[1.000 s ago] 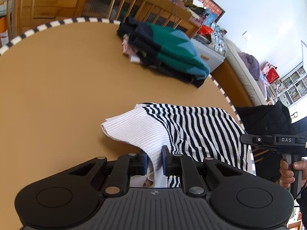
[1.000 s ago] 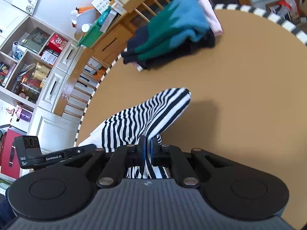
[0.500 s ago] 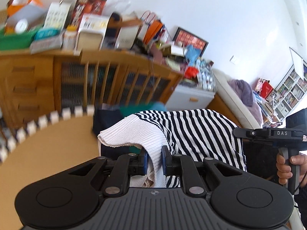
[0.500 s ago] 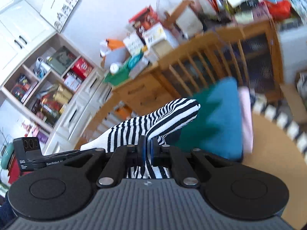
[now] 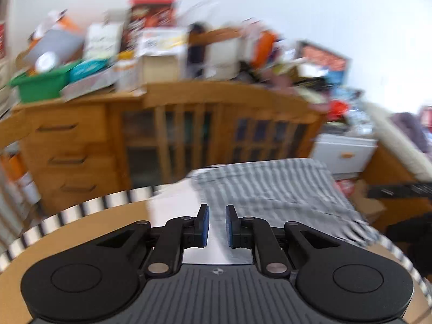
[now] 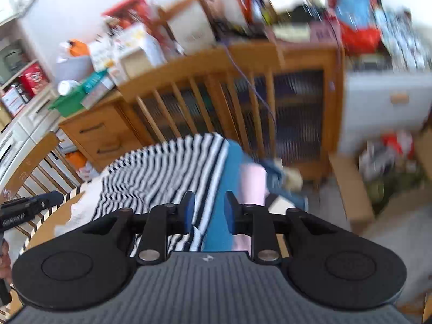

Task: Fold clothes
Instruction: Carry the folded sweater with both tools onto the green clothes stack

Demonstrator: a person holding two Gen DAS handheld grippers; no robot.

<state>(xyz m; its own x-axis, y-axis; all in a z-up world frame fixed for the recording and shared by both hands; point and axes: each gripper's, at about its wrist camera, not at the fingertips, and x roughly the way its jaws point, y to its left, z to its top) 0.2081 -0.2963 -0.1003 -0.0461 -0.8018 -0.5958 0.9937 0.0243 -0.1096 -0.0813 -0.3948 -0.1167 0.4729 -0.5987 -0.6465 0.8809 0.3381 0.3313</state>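
Striped knit sweater (image 6: pixel 151 178): we count one. No label reads clearly. Our left gripper (image 5: pixel 215 225) pinches it; our right gripper (image 6: pixel 207 210) is opening, jaws parted around it.

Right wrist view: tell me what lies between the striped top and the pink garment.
In the right wrist view, blue cloth of the folded pile lies between the striped top and the pink garment.

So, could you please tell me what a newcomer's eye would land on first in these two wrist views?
Most likely the black-and-white striped garment, spread in the middle just beyond the right gripper, whose fingers are opening with its edge between them. Next, the wooden cabinet across the background, its top heaped with boxes and a green tub. The striped garment also lies ahead of the left gripper.
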